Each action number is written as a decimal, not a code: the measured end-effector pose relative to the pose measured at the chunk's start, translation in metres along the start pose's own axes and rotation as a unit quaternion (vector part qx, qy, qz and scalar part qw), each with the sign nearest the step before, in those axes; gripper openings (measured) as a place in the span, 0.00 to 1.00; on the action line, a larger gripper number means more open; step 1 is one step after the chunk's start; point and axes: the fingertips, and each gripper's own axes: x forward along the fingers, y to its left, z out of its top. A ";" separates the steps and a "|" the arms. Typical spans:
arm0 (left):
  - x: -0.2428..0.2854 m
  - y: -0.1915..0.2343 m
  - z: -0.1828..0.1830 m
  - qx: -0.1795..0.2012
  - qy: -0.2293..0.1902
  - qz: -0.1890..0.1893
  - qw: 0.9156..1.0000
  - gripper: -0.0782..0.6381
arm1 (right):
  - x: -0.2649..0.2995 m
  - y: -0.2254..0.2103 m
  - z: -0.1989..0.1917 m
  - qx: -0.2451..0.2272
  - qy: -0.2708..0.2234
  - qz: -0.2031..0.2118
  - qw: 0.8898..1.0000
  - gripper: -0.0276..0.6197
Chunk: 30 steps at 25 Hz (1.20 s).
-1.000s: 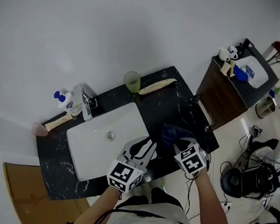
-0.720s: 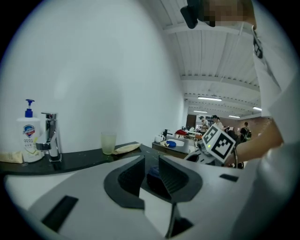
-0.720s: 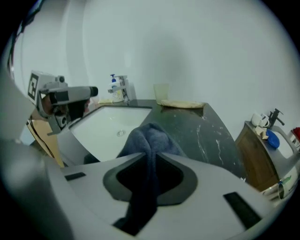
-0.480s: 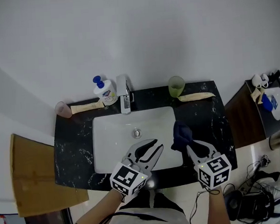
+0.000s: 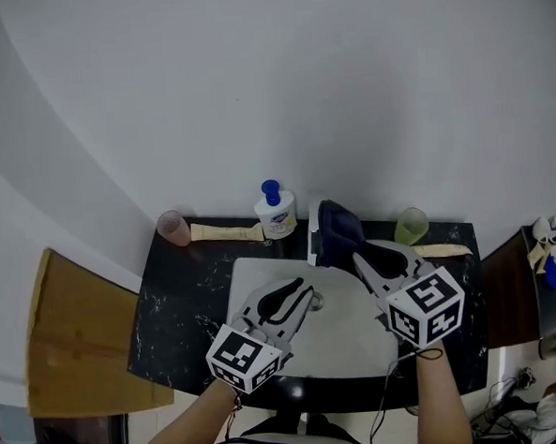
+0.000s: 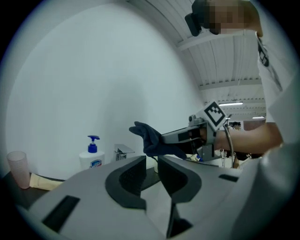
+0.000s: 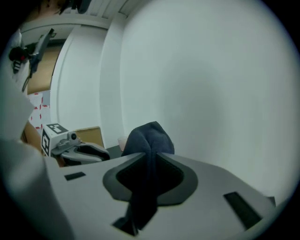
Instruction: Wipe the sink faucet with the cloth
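The chrome faucet (image 5: 312, 235) stands at the back rim of the white sink (image 5: 249, 284), and the dark blue cloth (image 5: 338, 230) hangs against its right side, hiding most of it. My right gripper (image 5: 362, 252) is shut on the cloth (image 7: 148, 138), which bunches up past the jaws (image 7: 151, 161). In the left gripper view the cloth (image 6: 152, 140) hangs just right of the faucet (image 6: 123, 152). My left gripper (image 5: 301, 294) hovers over the basin; its jaws stand a narrow gap apart (image 6: 151, 165) with nothing between them.
A soap pump bottle (image 5: 276, 213), a tube (image 5: 225, 232) and a pink cup (image 5: 173, 228) line the back left of the black counter (image 5: 179, 297). A green cup (image 5: 411, 226) and another tube (image 5: 443, 249) sit back right. A wooden board (image 5: 79, 341) lies left.
The right gripper carried the cloth from the front right of the counter up and back to the faucet. The left gripper moved forward over the basin.
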 end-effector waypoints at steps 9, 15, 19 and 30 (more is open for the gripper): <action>-0.021 0.034 0.015 -0.007 -0.014 0.034 0.999 0.22 | 0.091 -0.007 0.008 -0.116 0.144 0.030 0.982 0.15; -0.021 0.039 0.009 -0.010 -0.014 0.033 0.999 0.22 | 0.115 -0.021 0.005 -0.131 0.174 0.034 0.975 0.15; -0.021 0.037 0.009 -0.013 -0.008 0.032 0.999 0.22 | 0.135 -0.048 0.013 -0.111 0.165 0.012 0.980 0.15; -0.018 0.033 0.006 -0.018 -0.014 0.023 0.999 0.22 | 0.097 0.004 -0.006 -0.129 0.197 0.108 0.966 0.15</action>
